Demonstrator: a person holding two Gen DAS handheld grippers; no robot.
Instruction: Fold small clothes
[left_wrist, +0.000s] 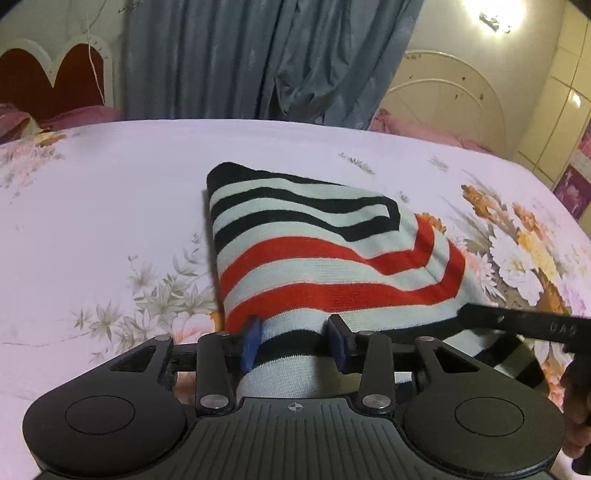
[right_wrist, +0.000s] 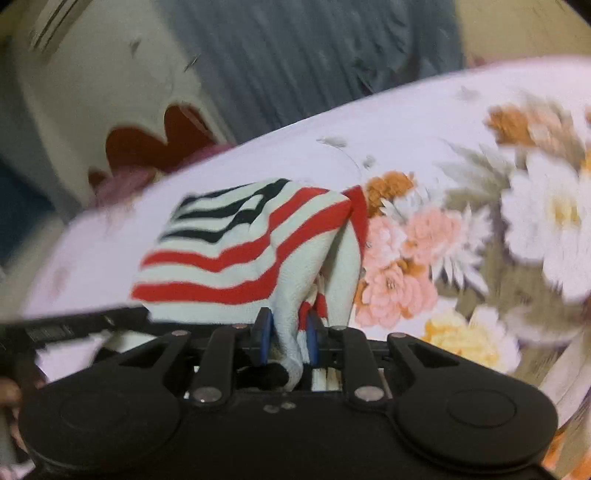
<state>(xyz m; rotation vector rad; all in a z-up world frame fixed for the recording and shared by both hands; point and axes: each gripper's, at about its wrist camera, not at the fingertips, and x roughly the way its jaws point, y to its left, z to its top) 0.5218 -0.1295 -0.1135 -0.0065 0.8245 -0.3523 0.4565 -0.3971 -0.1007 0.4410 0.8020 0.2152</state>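
A small striped garment (left_wrist: 317, 258), white with black and red stripes, lies folded over on the floral bedsheet (left_wrist: 110, 206). My left gripper (left_wrist: 295, 339) has its blue pads on either side of the garment's near edge, with a thick fold of cloth between them. My right gripper (right_wrist: 286, 339) is shut on a bunched part of the same garment (right_wrist: 236, 254), lifting its right side. The right view is blurred by motion. Part of the right gripper's black body (left_wrist: 524, 325) shows at the right of the left wrist view.
The bed has a pink sheet with large flowers (right_wrist: 535, 214) on the right. A red and white headboard (left_wrist: 55, 74), grey curtains (left_wrist: 258, 55) and a white arched footboard (left_wrist: 443, 99) stand beyond the bed. A wardrobe (left_wrist: 561, 110) is at far right.
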